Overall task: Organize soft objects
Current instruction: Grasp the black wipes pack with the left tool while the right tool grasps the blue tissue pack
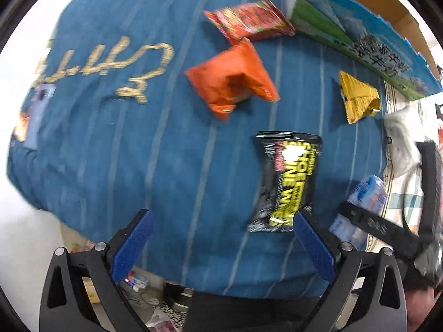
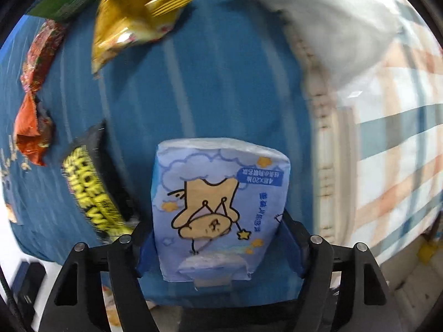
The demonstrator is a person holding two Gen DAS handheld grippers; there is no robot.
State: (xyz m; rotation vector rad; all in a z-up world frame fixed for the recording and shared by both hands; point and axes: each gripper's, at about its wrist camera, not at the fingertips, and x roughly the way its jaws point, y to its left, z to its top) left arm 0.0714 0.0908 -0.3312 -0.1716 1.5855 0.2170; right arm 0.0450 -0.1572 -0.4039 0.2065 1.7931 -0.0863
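My left gripper (image 1: 223, 238) is open and empty above the blue striped cloth (image 1: 138, 149), its right finger close to a black-and-yellow snack packet (image 1: 288, 179). An orange packet (image 1: 232, 80), a red packet (image 1: 249, 22) and a yellow packet (image 1: 357, 96) lie farther on the cloth. My right gripper (image 2: 218, 238) is shut on a light-blue tissue pack with a cartoon animal (image 2: 218, 202), held above the cloth (image 2: 221, 83). The tissue pack and the right gripper also show in the left wrist view (image 1: 365, 196). The black-and-yellow packet (image 2: 91, 188) lies just left of it.
A blue-green cardboard box (image 1: 360, 36) stands at the cloth's far right edge. A white soft item (image 2: 326, 27) lies on a checked sheet (image 2: 387, 138) to the right. The yellow (image 2: 138, 16), red (image 2: 41, 52) and orange (image 2: 30, 130) packets lie ahead and left. Clutter lies on the floor below (image 1: 149, 296).
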